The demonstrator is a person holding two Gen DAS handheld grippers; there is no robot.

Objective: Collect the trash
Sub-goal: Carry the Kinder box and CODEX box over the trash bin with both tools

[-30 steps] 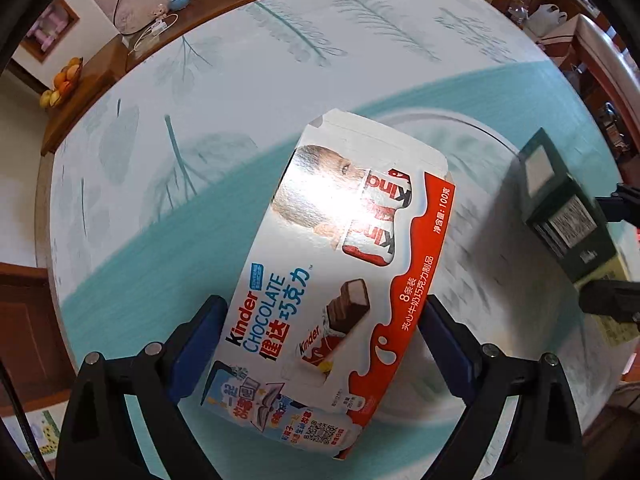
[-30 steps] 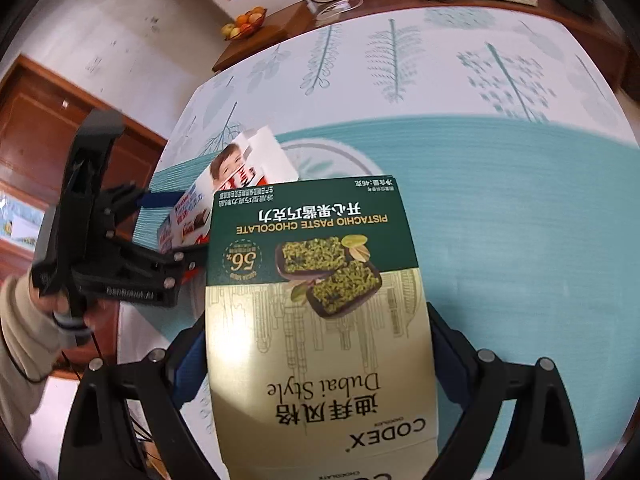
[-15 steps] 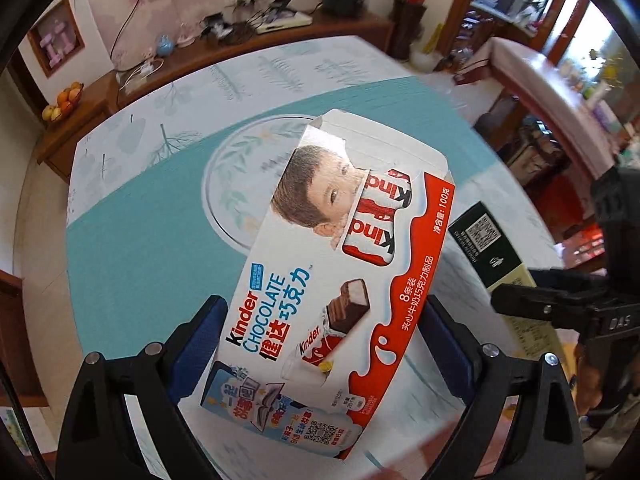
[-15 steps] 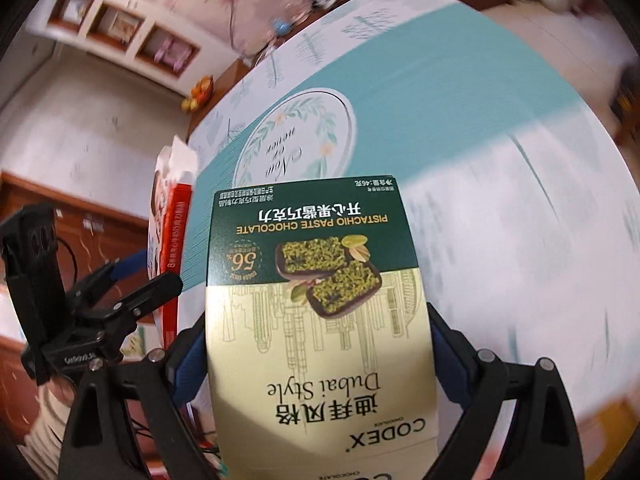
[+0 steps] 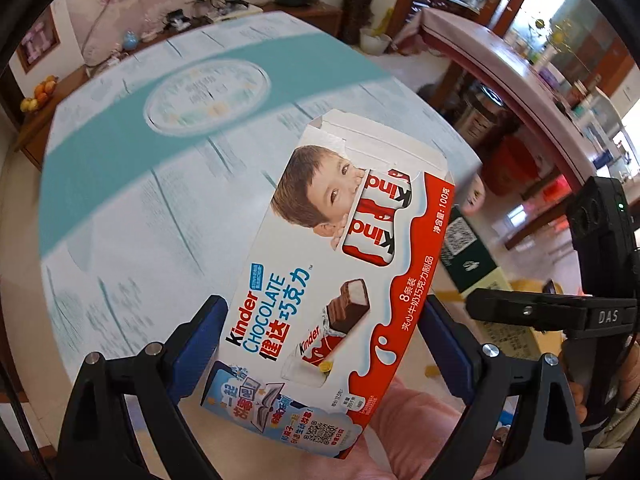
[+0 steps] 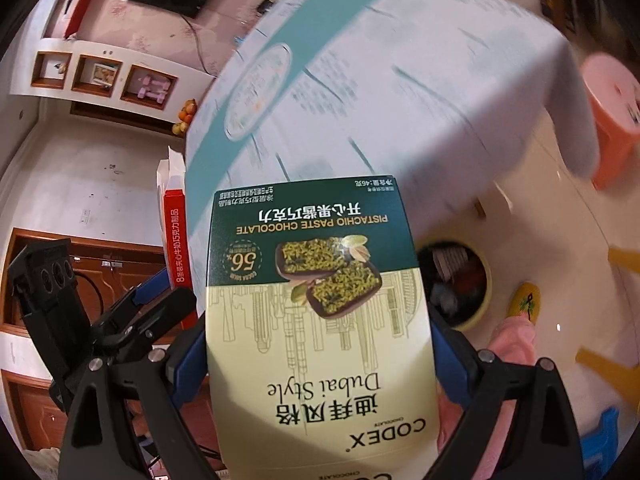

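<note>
Teal-banded tablecloth (image 5: 120, 168) lies beyond my left gripper (image 5: 320, 344) clamping the Kinder box (image 5: 340, 272), my right gripper (image 6: 320, 360) clamping the pistachio box (image 6: 316, 300) above a bin (image 6: 460, 284)

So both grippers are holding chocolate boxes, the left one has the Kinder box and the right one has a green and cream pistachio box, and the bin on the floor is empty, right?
Not quite: the bin is not empty. The right wrist view shows dark wrappers or packets already inside it. The rest holds: the left gripper is shut on the Kinder box, and the right gripper is shut on the pistachio box.
</note>
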